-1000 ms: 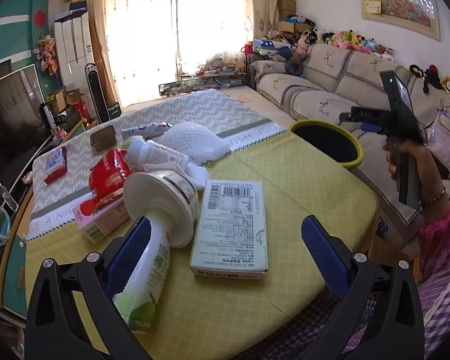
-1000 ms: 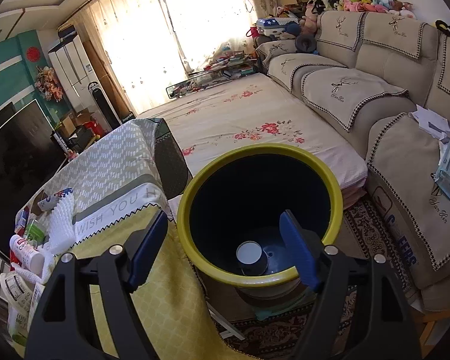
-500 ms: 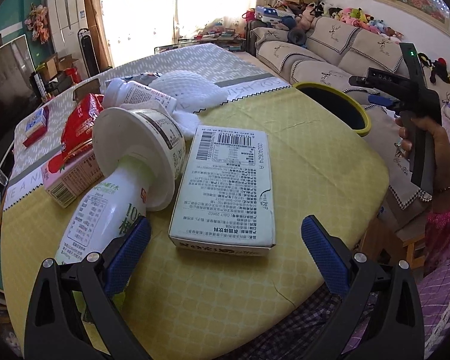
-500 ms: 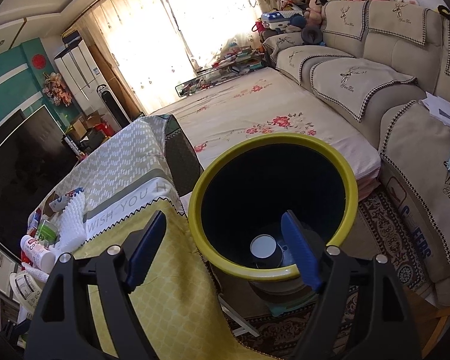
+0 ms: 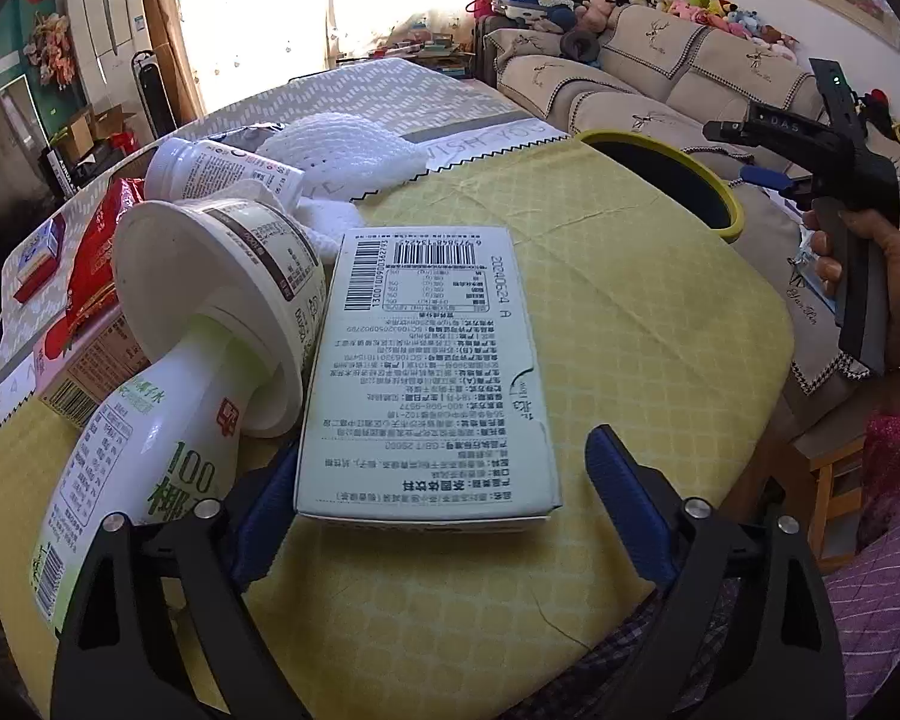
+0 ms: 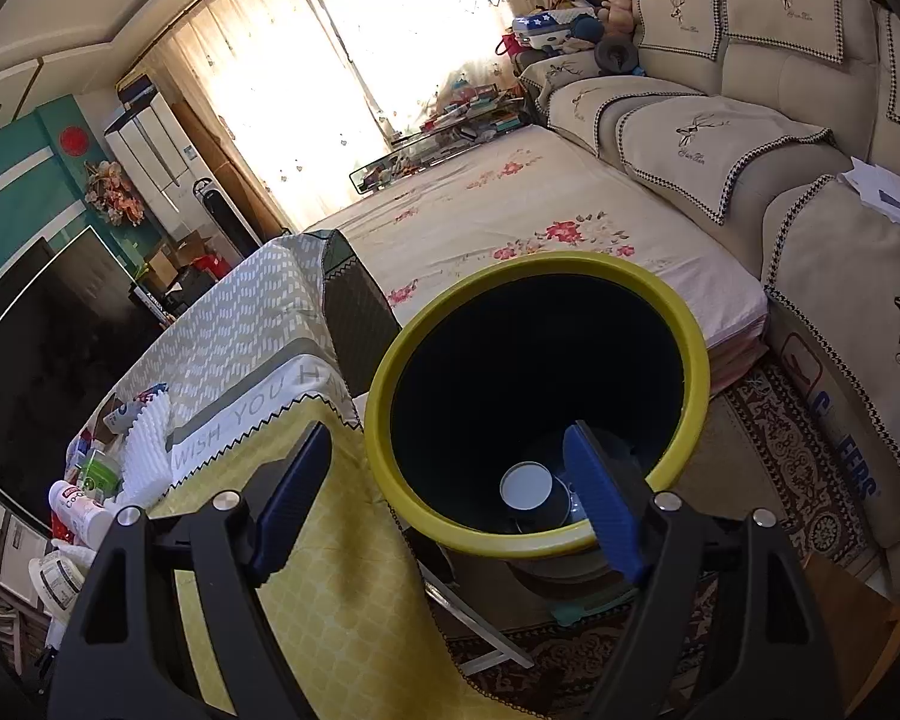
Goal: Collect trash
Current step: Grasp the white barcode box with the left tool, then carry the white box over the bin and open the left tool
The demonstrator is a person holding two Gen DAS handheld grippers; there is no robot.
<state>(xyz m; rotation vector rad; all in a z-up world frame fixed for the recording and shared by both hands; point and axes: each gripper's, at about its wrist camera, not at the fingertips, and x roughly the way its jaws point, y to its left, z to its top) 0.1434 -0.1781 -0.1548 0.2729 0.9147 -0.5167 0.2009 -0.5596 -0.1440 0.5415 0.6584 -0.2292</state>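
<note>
Ahead of both tongs, a table under a yellow checked cloth [image 5: 600, 276], cluttered on its left half. Beyond the right gripper's tips and below them, a yellow-rimmed bin [image 6: 693, 360] standing just off the table edge, dark inside, with a round white-topped item [image 6: 525, 485] at the bottom.

Between the left gripper's [image 5: 444, 498] blue pads, lying flat on the cloth – a pale green carton [image 5: 426, 360], barcode end pointing away, near end level with the fingertips. Left pad tucked against the carton's near-left corner, partly hidden behind it; right pad standing clear, cloth visible in the gap. Jaws just been closing, not yet clamped on the carton – so released, straddling it.

Left of that gripper, touching the carton's long side, a white bottle with green print [image 5: 132, 456] on its side, neck pushed into a white paper cup [image 5: 210, 282]. Farther ahead and left: a white foam net [image 5: 342, 144], a small white bottle [image 5: 222, 168], a red packet [image 5: 99, 252].

Off to the right, the right gripper [image 6: 450, 504] gripped by a hand [image 5: 870, 252], blue pads spread wide, nothing between them, aimed over the bin's mouth.
</note>
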